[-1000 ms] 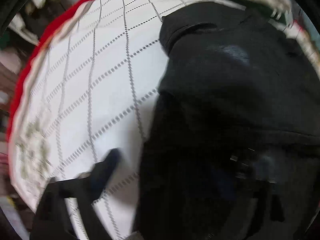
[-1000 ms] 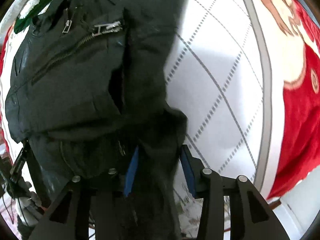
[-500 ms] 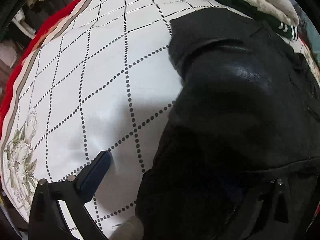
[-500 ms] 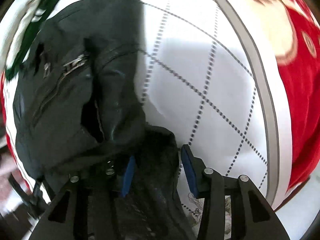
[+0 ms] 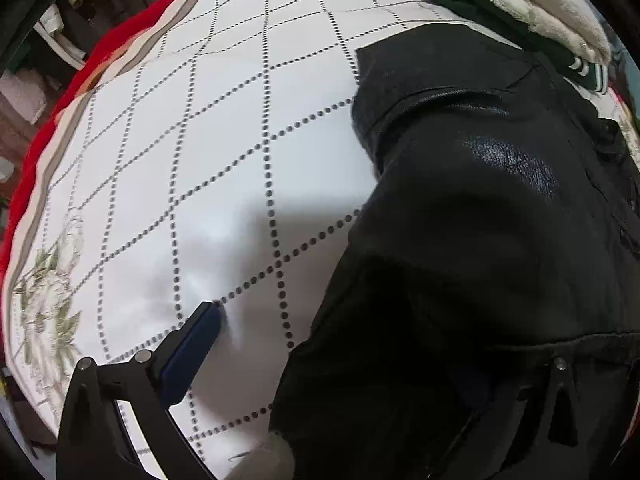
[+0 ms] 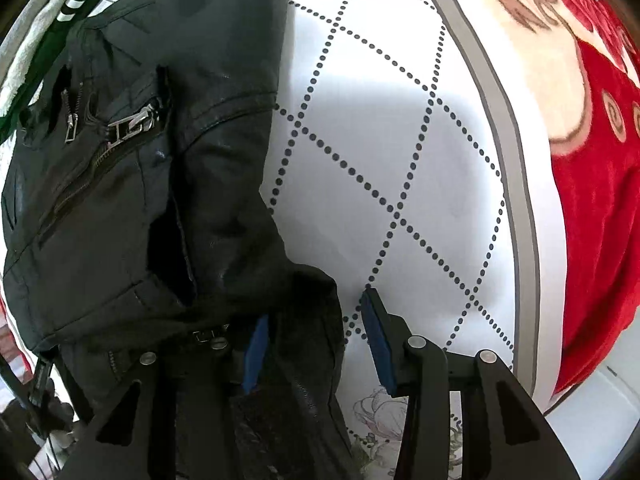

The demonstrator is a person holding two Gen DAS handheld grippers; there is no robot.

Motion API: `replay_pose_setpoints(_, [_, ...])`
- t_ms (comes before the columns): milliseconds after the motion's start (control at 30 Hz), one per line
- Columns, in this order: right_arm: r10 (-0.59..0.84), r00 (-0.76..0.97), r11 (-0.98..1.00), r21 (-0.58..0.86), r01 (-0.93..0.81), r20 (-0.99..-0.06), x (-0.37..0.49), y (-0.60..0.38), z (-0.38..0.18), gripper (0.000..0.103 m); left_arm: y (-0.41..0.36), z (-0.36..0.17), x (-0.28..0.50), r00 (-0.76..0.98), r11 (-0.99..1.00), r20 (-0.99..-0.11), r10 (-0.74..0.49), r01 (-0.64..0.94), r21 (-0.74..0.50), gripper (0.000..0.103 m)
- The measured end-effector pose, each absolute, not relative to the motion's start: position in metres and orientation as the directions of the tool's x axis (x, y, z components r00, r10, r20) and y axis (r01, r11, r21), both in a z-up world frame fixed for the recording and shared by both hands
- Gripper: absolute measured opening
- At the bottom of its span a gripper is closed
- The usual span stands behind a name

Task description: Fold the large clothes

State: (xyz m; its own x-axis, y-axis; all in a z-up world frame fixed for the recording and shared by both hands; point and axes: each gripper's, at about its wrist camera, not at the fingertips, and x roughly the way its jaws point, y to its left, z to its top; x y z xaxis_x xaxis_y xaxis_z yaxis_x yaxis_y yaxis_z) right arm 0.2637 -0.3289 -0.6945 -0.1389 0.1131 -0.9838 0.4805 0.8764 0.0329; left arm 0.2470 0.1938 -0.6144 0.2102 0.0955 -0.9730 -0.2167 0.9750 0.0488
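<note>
Both grippers were pointed steeply down at a black leather jacket (image 6: 132, 184) laid on a white bedsheet (image 6: 400, 152) printed with a dotted diamond grid. On the right gripper (image 6: 316, 340), two blue pads (image 6: 378, 344) were seen standing partly apart, with a bunched edge of the jacket lying between them; the left-hand pad was pressed against the dark material, while a strip of sheet showed between the fabric and the right-hand pad, so a firm clamp could not be confirmed. In the right wrist view the jacket was spread over the left half of the picture, its metal zipper pulls (image 6: 134, 124) lying near the upper left and one sleeve running down toward the fingers. On the left gripper (image 5: 332, 364), only one blue pad (image 5: 192, 352) was visible, resting just above the bare sheet (image 5: 224, 152); the other finger was buried under the jacket (image 5: 480, 240), so whether the jaws were apart or together could not be told. A green and cream garment (image 5: 520, 4) was piled beyond the jacket's collar at the far edge. A red blanket (image 6: 592, 200) was seen bordering the sheet on the right, and floral prints (image 5: 48, 292) marked the sheet's corner.
</note>
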Motion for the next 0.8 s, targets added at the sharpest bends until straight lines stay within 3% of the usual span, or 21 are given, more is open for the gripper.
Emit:
replay_pose_setpoints(100, [0.126, -0.169, 0.904, 0.043, 0.425, -0.977, 0.28, -0.329, -0.69, 0.046, 0.186, -0.59, 0.242, 0.188, 0.95, -0.954, 0.233, -0.252, 0.183, 0.103])
replay_pose_setpoints(233, [0.232, -0.144, 0.915, 0.165, 0.368, -0.962, 0.276, -0.336, -0.674, 0.05, 0.147, -0.548, 0.222, 0.183, 0.892, -0.885, 0.428, -0.247, 0.38, 0.103])
replay_pose_setpoints(333, [0.281, -0.139, 0.926, 0.23, 0.3, -0.95, 0.273, -0.346, -0.662, 0.062, 0.104, -0.526, 0.201, 0.168, 0.834, -0.826, 0.539, -0.241, 0.496, 0.103])
replay_pose_setpoints(433, [0.313, -0.155, 0.931, 0.271, 0.242, -0.937, 0.267, -0.358, -0.654, 0.064, 0.053, -0.524, 0.175, 0.129, 0.795, -0.792, 0.597, -0.222, 0.564, 0.103])
replay_pose_setpoints(600, [0.295, -0.179, 0.951, 0.27, 0.151, -0.939, 0.247, -0.388, -0.647, 0.064, -0.027, -0.54, 0.149, 0.053, 0.83, -0.835, 0.548, -0.162, 0.534, 0.103])
replay_pose_setpoints(800, [0.273, -0.2, 0.955, 0.24, 0.176, -0.941, 0.215, -0.446, -0.656, 0.065, -0.126, -0.557, 0.115, 0.01, 0.891, -0.892, 0.453, -0.041, 0.452, 0.103])
